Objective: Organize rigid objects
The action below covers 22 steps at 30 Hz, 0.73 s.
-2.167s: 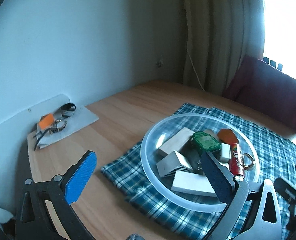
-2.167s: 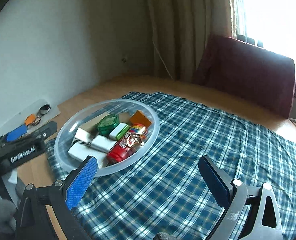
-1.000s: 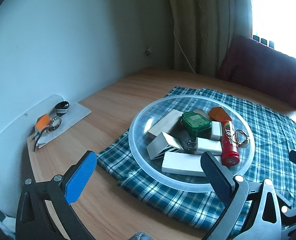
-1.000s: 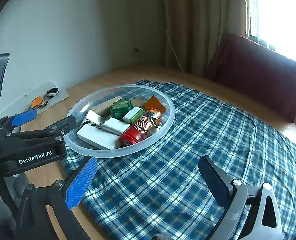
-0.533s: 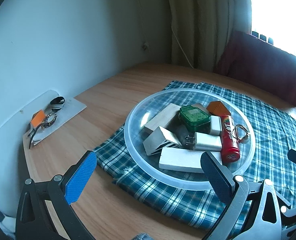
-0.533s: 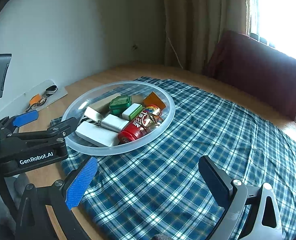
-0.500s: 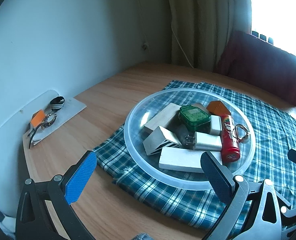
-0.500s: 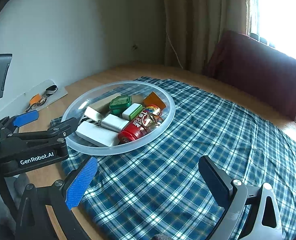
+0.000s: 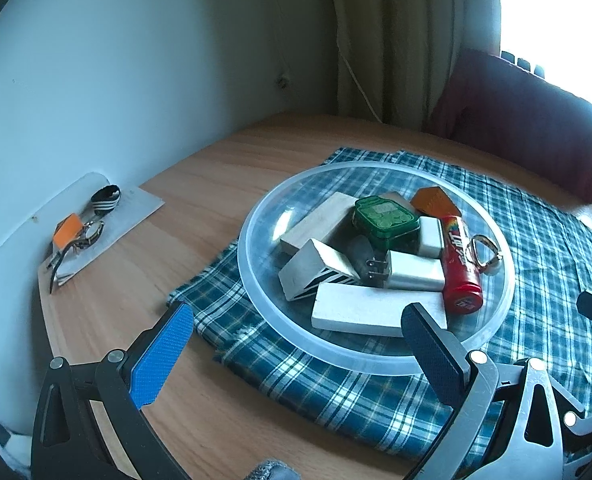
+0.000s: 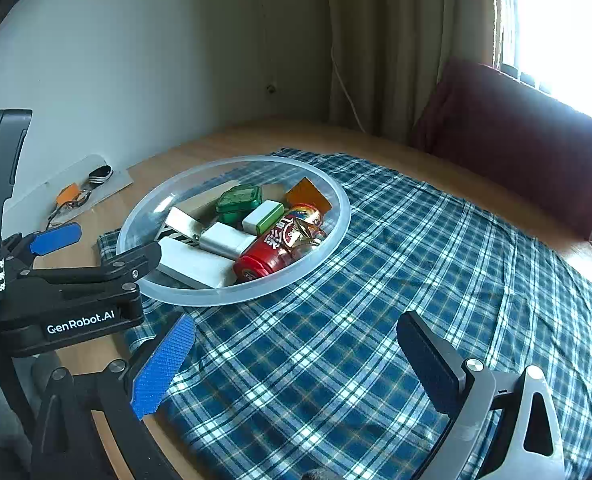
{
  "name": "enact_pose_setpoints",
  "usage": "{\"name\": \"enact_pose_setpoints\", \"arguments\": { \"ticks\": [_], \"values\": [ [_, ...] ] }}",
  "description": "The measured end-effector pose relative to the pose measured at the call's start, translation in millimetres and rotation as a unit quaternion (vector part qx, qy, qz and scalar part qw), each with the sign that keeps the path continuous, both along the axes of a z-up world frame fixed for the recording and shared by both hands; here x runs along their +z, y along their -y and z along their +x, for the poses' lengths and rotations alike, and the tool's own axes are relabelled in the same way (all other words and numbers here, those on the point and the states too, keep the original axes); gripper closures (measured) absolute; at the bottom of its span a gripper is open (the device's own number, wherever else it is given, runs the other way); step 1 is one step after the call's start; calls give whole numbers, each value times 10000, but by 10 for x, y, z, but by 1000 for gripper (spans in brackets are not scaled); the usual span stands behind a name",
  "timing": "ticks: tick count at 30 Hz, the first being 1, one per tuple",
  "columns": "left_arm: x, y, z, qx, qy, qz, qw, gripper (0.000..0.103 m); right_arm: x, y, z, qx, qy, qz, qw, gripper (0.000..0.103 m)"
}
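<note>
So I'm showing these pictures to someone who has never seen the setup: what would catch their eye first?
Probably the clear plastic bowl on the blue plaid cloth, heaped with small things: a red can, a green tin, a white charger and pale blocks. Next, the open left gripper and right gripper in the foreground, both empty. A bunch of keys lies apart by the wall.

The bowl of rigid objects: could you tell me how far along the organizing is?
Nothing looks sorted yet: the red tube, green tin, charger and blocks all lie piled in the bowl. Both the left gripper and right gripper are open and empty. Everything is left.
</note>
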<state>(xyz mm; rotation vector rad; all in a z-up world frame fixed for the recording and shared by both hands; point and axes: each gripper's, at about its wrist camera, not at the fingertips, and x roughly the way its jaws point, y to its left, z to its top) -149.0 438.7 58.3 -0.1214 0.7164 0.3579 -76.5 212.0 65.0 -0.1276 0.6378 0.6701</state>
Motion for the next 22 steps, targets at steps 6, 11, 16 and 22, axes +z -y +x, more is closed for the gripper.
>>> {"name": "enact_pose_setpoints", "arguments": {
  "ticks": [6,11,16,22],
  "values": [
    [13,-104,-26,128,27,-46,9999,0,-30,-74,16,-147,177,-313,9992,0],
    [13,-189,-54,233,27,-83,9997,0,-4,-94,-36,21,258,-265,9993,0],
    [-3,-219,-67,261,-6,-131,9996,0,33,-77,-118,123,363,-175,9991,0],
    [-2,-200,-80,236,-29,-158,9996,0,15,-36,-92,1,231,-174,9996,0]
  ]
}}
